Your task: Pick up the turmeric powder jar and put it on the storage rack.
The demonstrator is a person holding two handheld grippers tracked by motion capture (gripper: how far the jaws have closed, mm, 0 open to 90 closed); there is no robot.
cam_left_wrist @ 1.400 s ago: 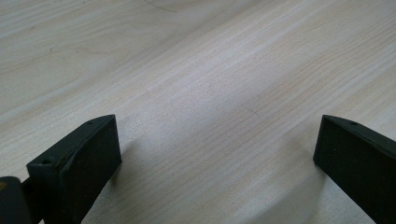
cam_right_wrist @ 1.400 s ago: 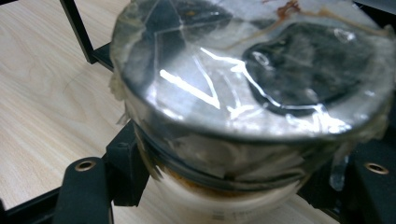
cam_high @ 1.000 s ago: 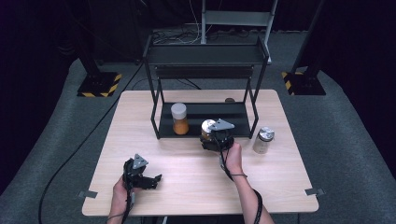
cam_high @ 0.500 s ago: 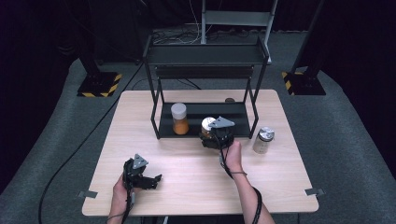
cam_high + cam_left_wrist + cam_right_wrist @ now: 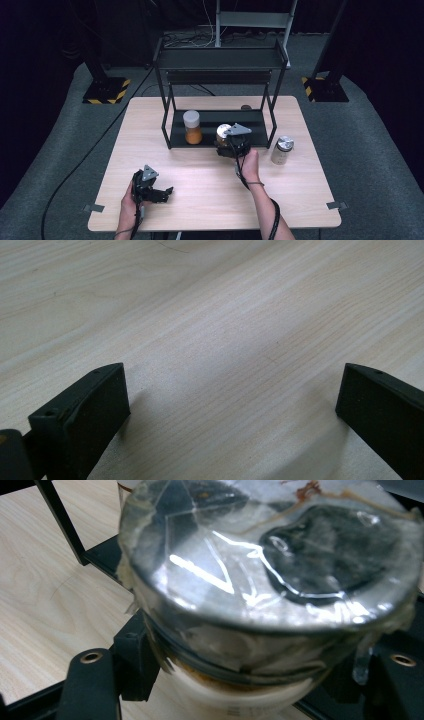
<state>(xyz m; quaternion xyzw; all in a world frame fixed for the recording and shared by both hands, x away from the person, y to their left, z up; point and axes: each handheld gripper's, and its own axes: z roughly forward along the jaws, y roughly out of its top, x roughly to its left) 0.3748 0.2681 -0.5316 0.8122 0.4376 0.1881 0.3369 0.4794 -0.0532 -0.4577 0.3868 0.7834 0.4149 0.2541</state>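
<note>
The right gripper (image 5: 229, 143) has its 2 jaws clamped on a jar (image 5: 265, 590) with a shiny lid, each jaw pressed against the glass just below the lid rim, as the right gripper view shows from close up. In the high view the held jar (image 5: 222, 133) sits at the front edge of the black rack's (image 5: 172, 134) lower shelf, right of centre, with the person's right hand (image 5: 250, 164) behind the gripper over the table (image 5: 300, 200). A second jar (image 5: 192, 127) with a white lid and orange contents stands on the same shelf to the left, well apart from the held one, and the rack's right front post rises just beside the gripper on the other side. A third jar (image 5: 281, 150) with a metal lid stands on the table outside the rack, to the right of the hand. The left gripper (image 5: 159, 192) rests low near the table's front left, its 2 jaws spread wide with bare wood (image 5: 215, 340) between them and nothing touching either jaw; open tabletop lies all around it.
</note>
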